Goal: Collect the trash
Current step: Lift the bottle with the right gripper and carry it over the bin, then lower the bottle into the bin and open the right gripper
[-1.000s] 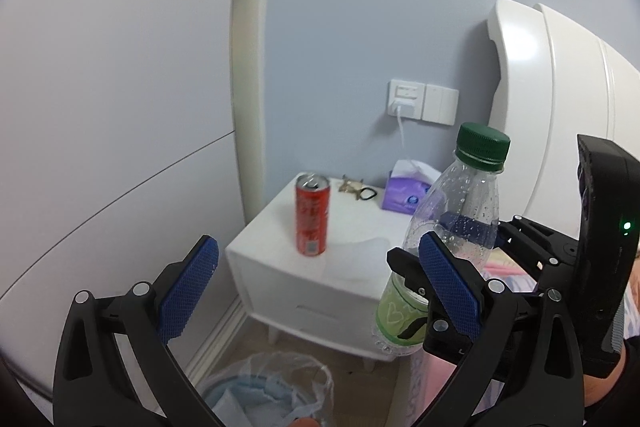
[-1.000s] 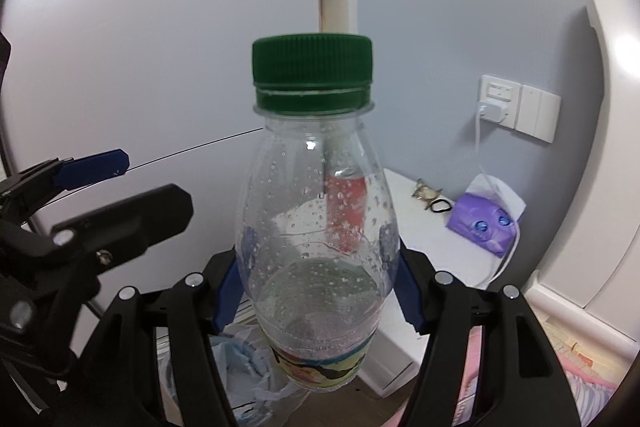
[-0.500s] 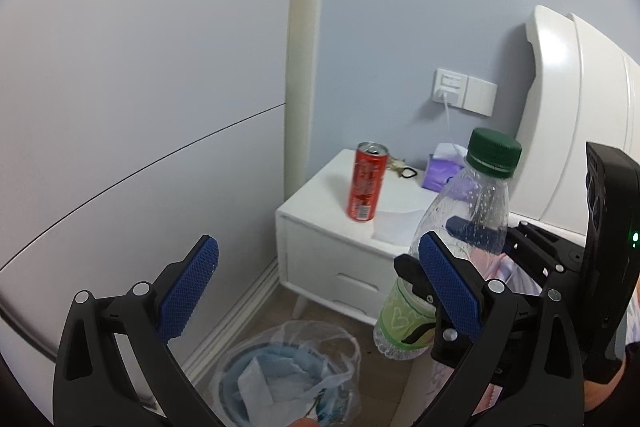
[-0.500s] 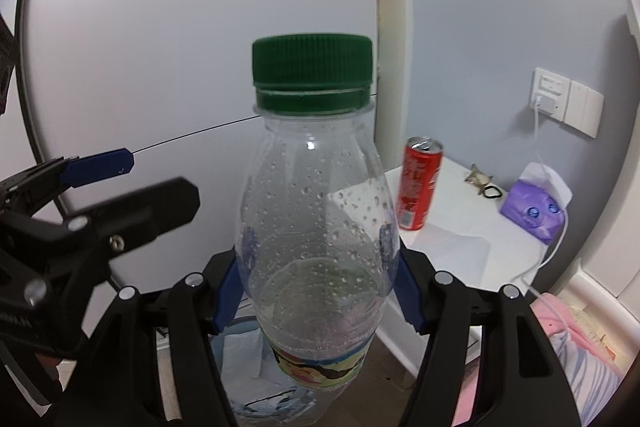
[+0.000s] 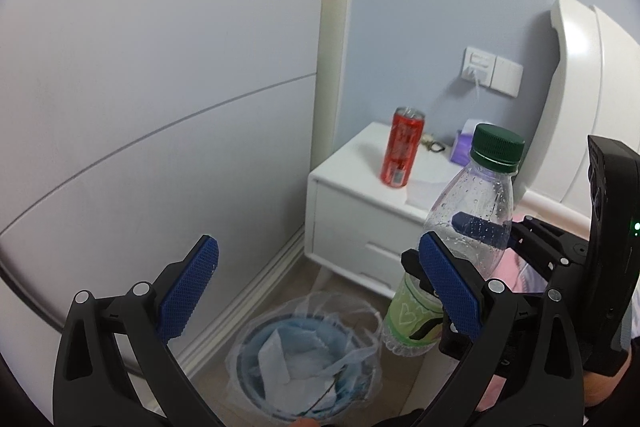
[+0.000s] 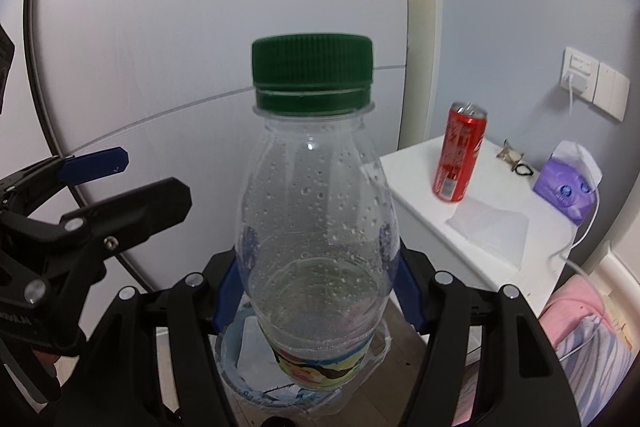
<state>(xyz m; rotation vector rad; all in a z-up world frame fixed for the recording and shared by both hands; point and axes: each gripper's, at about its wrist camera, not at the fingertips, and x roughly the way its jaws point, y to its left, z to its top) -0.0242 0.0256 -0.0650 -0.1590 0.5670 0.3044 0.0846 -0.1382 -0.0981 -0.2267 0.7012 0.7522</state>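
Note:
My right gripper (image 6: 316, 291) is shut on a clear plastic bottle (image 6: 316, 223) with a green cap, held upright above the trash bin (image 6: 248, 359). The bottle also shows in the left wrist view (image 5: 472, 215), to the right of my open, empty left gripper (image 5: 316, 291). The bin (image 5: 304, 359), lined with a clear bag and holding paper, stands on the floor below both grippers. A red can (image 5: 402, 153) stands on the white nightstand (image 5: 352, 219); it also shows in the right wrist view (image 6: 460, 153).
A tissue sheet (image 6: 488, 223), a purple tissue pack (image 6: 568, 183) and a small clip (image 6: 510, 153) lie on the nightstand. A wall socket with a white cable (image 6: 576, 71) is behind. The white headboard (image 5: 580, 75) and pink bedding (image 6: 580, 319) are at right, a wall panel at left.
Both grippers have drawn back and leftward from the nightstand with the bottle still held. The bin has come further into view below them.

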